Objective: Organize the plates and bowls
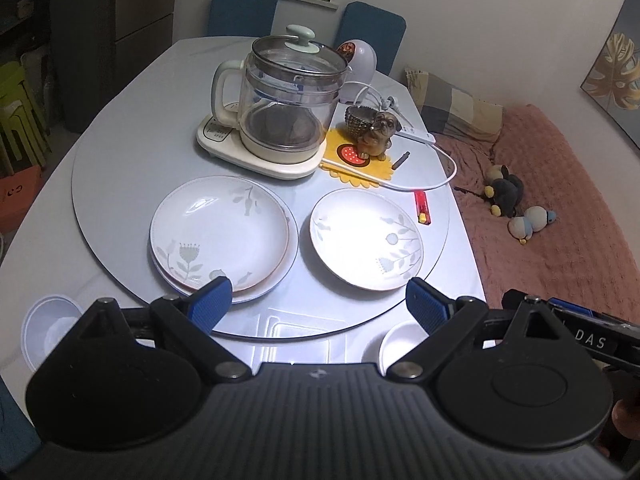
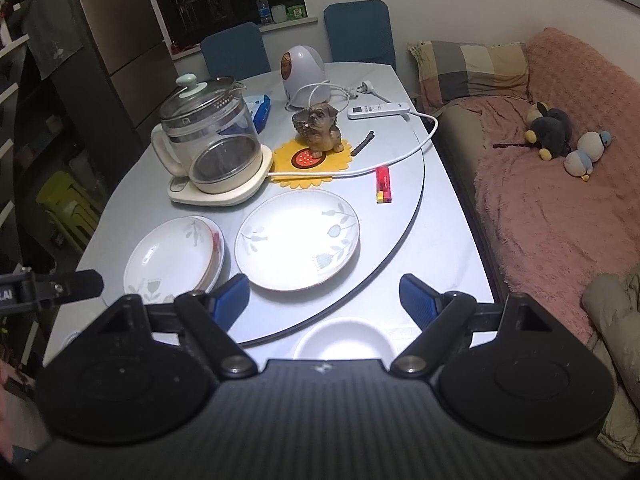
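Grey oval table (image 1: 120,92) carried everything; left gripper (image 1: 320,304) and right gripper (image 2: 322,298) hovered released, holding nothing, over its near edge; beyond lay a plate stack (image 1: 220,236), a single plate (image 2: 298,246); small bowl (image 2: 344,340) at the near edge.

Open right tool (image 2: 322,294) above single plate (image 2: 297,241) beside stacked plates (image 2: 172,256)

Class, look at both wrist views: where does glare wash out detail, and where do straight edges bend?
Left wrist view: glare bleaches the single plate; the table edge bows. Right wrist view: glare whitens the same plate and the small white bowl; the sofa front curves; the far left corner is dark.
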The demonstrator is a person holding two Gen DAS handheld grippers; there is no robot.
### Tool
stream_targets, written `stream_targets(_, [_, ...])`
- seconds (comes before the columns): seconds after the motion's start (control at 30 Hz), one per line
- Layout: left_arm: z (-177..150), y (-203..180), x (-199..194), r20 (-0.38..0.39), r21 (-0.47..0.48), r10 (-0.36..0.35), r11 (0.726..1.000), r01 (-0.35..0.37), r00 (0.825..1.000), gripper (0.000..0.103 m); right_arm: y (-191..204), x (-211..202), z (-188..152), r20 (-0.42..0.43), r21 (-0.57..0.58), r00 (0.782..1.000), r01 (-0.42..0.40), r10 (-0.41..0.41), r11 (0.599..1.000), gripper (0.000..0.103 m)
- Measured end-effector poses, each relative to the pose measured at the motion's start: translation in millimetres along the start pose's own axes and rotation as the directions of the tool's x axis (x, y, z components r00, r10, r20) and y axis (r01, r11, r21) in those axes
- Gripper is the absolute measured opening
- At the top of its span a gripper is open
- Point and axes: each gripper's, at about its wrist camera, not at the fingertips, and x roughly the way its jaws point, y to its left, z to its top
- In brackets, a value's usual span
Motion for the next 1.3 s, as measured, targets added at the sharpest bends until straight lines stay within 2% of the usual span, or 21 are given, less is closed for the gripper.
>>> stream_targets(0.37, [14,-20,70,-0.070,-0.073,0.025,0.997,-0.030,0.997,0.094,-48,66,33,-0.072,-0.038,0.995,-0.074,0.071,0.997,0.083])
stream_targets(0.47, [15,-21,89,-0.088,-0.086,0.022,0.996,-0.030,0.996,0.093,-56,87,40,-0.091,-0.039,0.992,-0.097,0.093,0.995,0.079])
stream_targets(0.6, [19,-19,116,-0.122,-0.122,0.019,0.992,-0.034,0.992,0.091,-61,116,46,-0.127,-0.040,0.985,-0.124,0.118,0.991,0.076])
stream_targets(0.8, [25,-23,152,-0.142,-0.108,0.000,0.994,-0.015,0.990,0.087,-60,152,54,-0.165,-0.062,0.978,-0.140,0.129,0.988,0.071])
stream_targets(1.03, [25,-16,198,-0.212,-0.174,-0.005,0.984,-0.033,0.977,0.063,-59,193,58,-0.224,-0.043,0.965,-0.151,0.137,0.988,0.060])
stream_targets(1.17, [23,-8,216,-0.247,-0.207,-0.013,0.978,-0.040,0.969,0.055,-55,215,63,-0.247,-0.075,0.960,-0.152,0.129,0.986,0.053])
stream_targets(1.23, [24,-4,221,-0.254,-0.211,-0.017,0.977,-0.039,0.967,0.053,-52,225,66,-0.265,-0.090,0.953,-0.174,0.145,0.981,0.047])
stream_targets(1.3, [25,0,225,-0.264,-0.222,-0.026,0.974,-0.034,0.964,0.049,-48,233,68,-0.279,-0.105,0.949,-0.183,0.147,0.977,0.046])
